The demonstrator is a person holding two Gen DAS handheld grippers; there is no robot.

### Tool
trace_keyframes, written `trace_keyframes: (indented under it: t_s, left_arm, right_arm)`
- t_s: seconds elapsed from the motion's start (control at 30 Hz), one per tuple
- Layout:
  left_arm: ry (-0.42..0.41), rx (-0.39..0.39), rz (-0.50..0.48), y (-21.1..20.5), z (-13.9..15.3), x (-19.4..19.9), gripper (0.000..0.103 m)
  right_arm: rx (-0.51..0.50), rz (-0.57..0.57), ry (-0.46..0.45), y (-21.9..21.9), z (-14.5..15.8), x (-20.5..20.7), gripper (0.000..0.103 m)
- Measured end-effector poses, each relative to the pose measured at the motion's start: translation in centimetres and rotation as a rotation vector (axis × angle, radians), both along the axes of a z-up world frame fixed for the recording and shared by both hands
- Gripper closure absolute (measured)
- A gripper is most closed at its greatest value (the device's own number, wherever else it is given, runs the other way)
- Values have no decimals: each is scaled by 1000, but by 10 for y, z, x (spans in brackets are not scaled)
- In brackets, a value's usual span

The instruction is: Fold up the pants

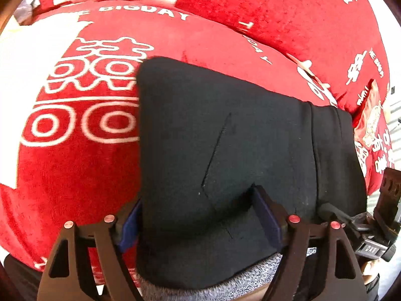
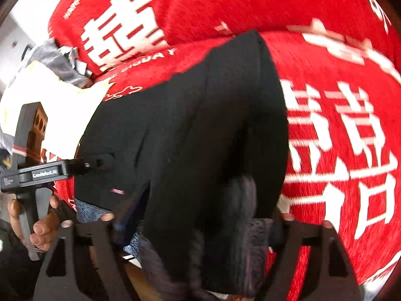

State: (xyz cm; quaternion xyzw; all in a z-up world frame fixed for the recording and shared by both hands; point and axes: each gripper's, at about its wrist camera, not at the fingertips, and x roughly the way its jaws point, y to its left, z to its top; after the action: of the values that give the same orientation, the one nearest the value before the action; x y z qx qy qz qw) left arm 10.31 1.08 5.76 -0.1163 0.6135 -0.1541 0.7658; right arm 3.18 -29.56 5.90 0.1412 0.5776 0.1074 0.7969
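**Folded black pants on the red blanket, both grippers apart**

The black fabric pants (image 1: 238,138) lie folded in a thick rectangle on a red plush blanket with white characters and letters (image 1: 75,163). What carries the blanket is hidden under it.

In the left wrist view the left gripper (image 1: 195,215) has its two fingers wide apart. The near edge of the pants lies between the blue pads (image 1: 267,215), but the pads do not press on it; the left pad is half hidden behind the fabric. A grey fleecy lining (image 1: 225,291) shows under the near edge, cut off by the frame.

In the right wrist view the picture is blurred. The right gripper (image 2: 198,220) also stands apart, and the dark cloth bunches between its fingers and covers the pads, so contact cannot be seen clearly. At the left edge a hand (image 2: 40,228) holds the black handle of the other gripper. A white and grey bundle (image 2: 50,82) beyond the blanket is too unclear to name.
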Motion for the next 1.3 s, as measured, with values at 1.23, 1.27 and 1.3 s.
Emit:
trace_keyframes:
  t_s: [1.23, 1.27, 1.3]
  left_arm:
    - [-85, 279, 73, 0, 22, 43, 6]
    - [-75, 281, 76, -1, 19, 49, 6]
    - [-66, 286, 83, -1, 16, 55, 6]
  right_arm:
    - [-247, 350, -199, 54, 64, 53, 0]
    - [-247, 345, -178, 53, 58, 63, 0]
    - [-249, 335, -150, 51, 49, 74, 0]
